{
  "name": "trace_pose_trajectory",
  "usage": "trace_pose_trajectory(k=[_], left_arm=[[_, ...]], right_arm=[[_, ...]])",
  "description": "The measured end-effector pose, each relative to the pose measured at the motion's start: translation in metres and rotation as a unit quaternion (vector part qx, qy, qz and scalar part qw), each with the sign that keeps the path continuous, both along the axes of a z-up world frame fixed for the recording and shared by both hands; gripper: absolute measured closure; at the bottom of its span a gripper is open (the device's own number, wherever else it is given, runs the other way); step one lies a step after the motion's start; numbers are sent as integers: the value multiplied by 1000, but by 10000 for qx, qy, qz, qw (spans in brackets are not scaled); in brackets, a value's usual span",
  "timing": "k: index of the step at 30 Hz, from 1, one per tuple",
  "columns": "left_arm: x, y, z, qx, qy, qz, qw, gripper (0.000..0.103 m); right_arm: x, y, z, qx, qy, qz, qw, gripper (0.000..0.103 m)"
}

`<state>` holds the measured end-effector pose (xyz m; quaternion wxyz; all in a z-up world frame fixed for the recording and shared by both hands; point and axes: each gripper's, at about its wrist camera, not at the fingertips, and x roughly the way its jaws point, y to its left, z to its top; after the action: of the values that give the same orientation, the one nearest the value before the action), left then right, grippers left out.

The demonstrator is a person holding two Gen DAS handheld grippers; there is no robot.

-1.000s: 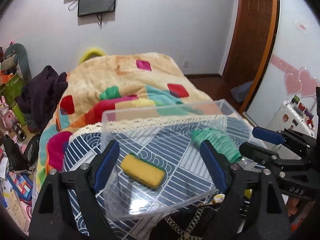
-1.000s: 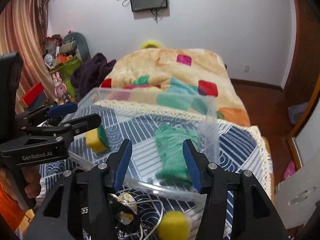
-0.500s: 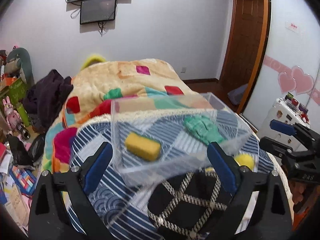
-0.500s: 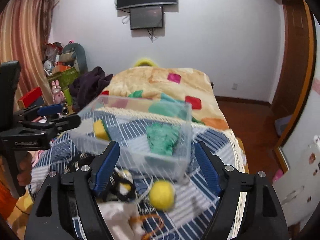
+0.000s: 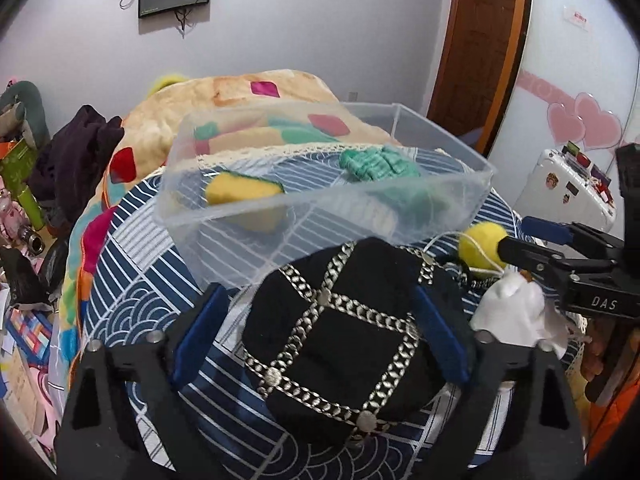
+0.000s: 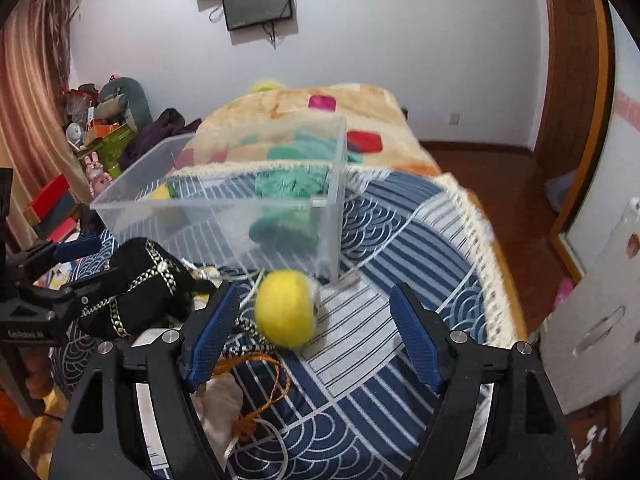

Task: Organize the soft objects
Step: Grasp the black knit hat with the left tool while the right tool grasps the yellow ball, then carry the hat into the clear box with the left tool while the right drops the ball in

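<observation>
A clear plastic bin [image 5: 472, 196] [image 6: 336, 216] stands on the blue patterned cloth and holds a yellow sponge [image 5: 244, 188] and a green knit cloth [image 5: 376, 164] [image 6: 288, 188]. A black soft bag with silver chains [image 5: 340, 340] [image 6: 132, 280] lies in front of the bin. My left gripper [image 5: 320, 328] is open with its fingers on either side of the bag. My right gripper [image 6: 316, 328] is open, and a yellow fuzzy ball [image 6: 285, 314] [image 5: 482, 246] lies between its fingers. A white soft item [image 5: 512, 316] lies beside the bag.
The cloth covers a round table [image 6: 400, 272] with a fringed edge. A bed with a patchwork blanket [image 5: 248, 96] lies behind. Clutter and dark clothes [image 5: 76, 152] are at the left, a white suitcase [image 5: 568, 184] at the right. An orange cord [image 6: 260, 384] trails near the ball.
Both grippers have pulled back from the bin and dropped toward the near side of the table. The left now straddles the black bag; the right now frames the yellow ball.
</observation>
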<state>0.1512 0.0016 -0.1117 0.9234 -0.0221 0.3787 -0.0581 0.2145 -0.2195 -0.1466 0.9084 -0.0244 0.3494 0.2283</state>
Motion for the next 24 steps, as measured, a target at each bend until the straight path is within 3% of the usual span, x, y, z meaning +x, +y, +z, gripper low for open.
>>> trace_pose_trajectory(k=[5, 10, 12, 14, 18, 24], left_arm=[[-3, 0, -4, -186, 33, -93, 9998, 40], [-10, -1, -2, -201, 25, -191, 9996, 57], [-14, -1, 1, -165, -16, -201, 9997, 69], [-18, -1, 5, -181, -46, -235, 9996, 82], [-28, 3, 16, -128, -185, -240, 9995, 92], [-42, 10, 38, -150, -478, -210, 9985, 94]], right_arm=[[4, 4, -14, 142, 293, 119, 9994, 33], [1, 3, -18, 372, 471, 291, 9978, 65], [-1, 4, -18, 414, 487, 356, 9973, 70], [-4, 4, -17, 368, 400, 329, 9980, 70], [-8, -1, -11, 389, 253, 238, 9986, 71], [-10, -9, 4, 448, 18, 122, 9989, 71]])
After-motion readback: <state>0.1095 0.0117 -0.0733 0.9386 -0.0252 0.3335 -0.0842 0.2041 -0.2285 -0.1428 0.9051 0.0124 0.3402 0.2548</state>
